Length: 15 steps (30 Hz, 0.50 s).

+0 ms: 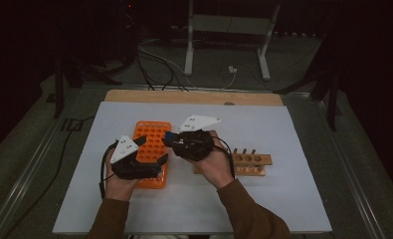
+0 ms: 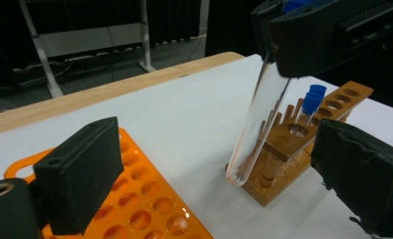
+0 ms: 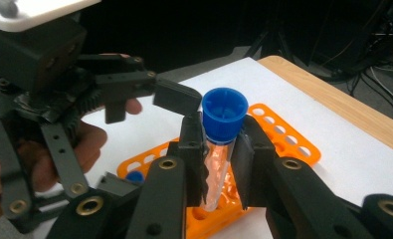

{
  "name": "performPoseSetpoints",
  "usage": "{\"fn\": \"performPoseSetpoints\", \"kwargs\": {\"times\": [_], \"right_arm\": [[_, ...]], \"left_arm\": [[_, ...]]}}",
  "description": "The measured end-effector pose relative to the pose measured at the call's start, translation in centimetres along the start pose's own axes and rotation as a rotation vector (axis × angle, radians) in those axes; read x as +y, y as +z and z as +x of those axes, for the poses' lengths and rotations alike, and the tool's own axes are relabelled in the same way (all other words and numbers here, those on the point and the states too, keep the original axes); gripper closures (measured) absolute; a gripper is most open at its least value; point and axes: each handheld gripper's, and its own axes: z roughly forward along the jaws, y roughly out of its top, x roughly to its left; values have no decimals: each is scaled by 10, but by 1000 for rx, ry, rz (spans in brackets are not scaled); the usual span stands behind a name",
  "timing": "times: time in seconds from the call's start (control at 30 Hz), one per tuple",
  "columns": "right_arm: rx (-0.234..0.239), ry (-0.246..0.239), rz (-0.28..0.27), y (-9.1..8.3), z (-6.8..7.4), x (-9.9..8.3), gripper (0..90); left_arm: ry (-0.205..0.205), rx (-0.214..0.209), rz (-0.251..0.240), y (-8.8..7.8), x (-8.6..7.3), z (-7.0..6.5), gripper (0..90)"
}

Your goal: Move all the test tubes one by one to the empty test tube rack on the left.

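My right gripper (image 3: 218,149) is shut on a clear test tube with a blue cap (image 3: 225,114), gripped just under the cap. In the high view the right gripper (image 1: 170,139) holds the tube above the orange tube rack (image 1: 151,130). In the left gripper view the tube (image 2: 261,119) hangs tilted in the air. My left gripper (image 2: 221,174) stands wide open beside it with nothing between its pads, low over the orange rack (image 2: 139,204). The left gripper (image 1: 151,151) sits over the rack's near half.
A wooden tube rack (image 1: 256,160) lies right of the orange one; a blue-capped tube (image 2: 311,102) stands in it. Another blue cap (image 3: 133,177) shows at the orange rack's near end. White sheet (image 1: 283,129) covers the table, with a wooden edge (image 1: 194,96) at the back.
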Motion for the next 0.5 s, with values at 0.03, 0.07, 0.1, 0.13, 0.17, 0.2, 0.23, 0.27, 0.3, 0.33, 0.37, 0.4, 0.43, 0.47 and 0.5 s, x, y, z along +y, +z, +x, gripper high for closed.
{"fn": "performPoseSetpoints", "kwargs": {"times": [0.03, 0.07, 0.1, 0.13, 0.17, 0.2, 0.23, 0.27, 0.3, 0.33, 0.37, 0.4, 0.43, 0.47, 0.5], "right_arm": [[2, -3, 2, 1, 1, 0, 767], [5, -6, 2, 3, 2, 1, 767], [8, -8, 4, 4, 3, 1, 767], [12, -8, 5, 5, 5, 1, 767], [15, -7, 5, 6, 5, 2, 767], [18, -6, 5, 8, 6, 2, 766], [22, -8, 7, 9, 7, 2, 767], [23, -9, 9, 10, 8, 1, 767], [26, -9, 12, 11, 9, 1, 767], [27, -10, 12, 12, 10, 1, 766], [29, -10, 12, 12, 10, 1, 766], [31, -9, 12, 13, 11, 1, 766], [32, -10, 11, 13, 11, 1, 766], [33, -10, 11, 13, 11, 1, 766], [33, -9, 11, 13, 11, 2, 766]], "left_arm": [[6, -1, 4, 1, 0, -1, 68], [14, 0, 9, 2, 1, -2, 69], [23, 0, 13, 3, 1, -3, 68], [24, -1, 15, 4, 1, -4, 68], [25, -3, 19, 5, 2, -4, 71], [24, -3, 19, 5, 2, -5, 78], [23, -3, 18, 6, 2, -5, 79], [22, 1, 15, 6, 3, -6, 96], [21, -4, 9, 5, 3, -6, 140], [23, -15, 2, 5, 3, -6, 192], [23, -24, -2, 4, 4, -6, 231], [26, -33, -4, 3, 4, -7, 277], [31, -48, -7, 3, 5, -7, 342], [34, -50, -9, 2, 5, -7, 387], [38, -56, -10, 2, 5, -7, 431]]}}
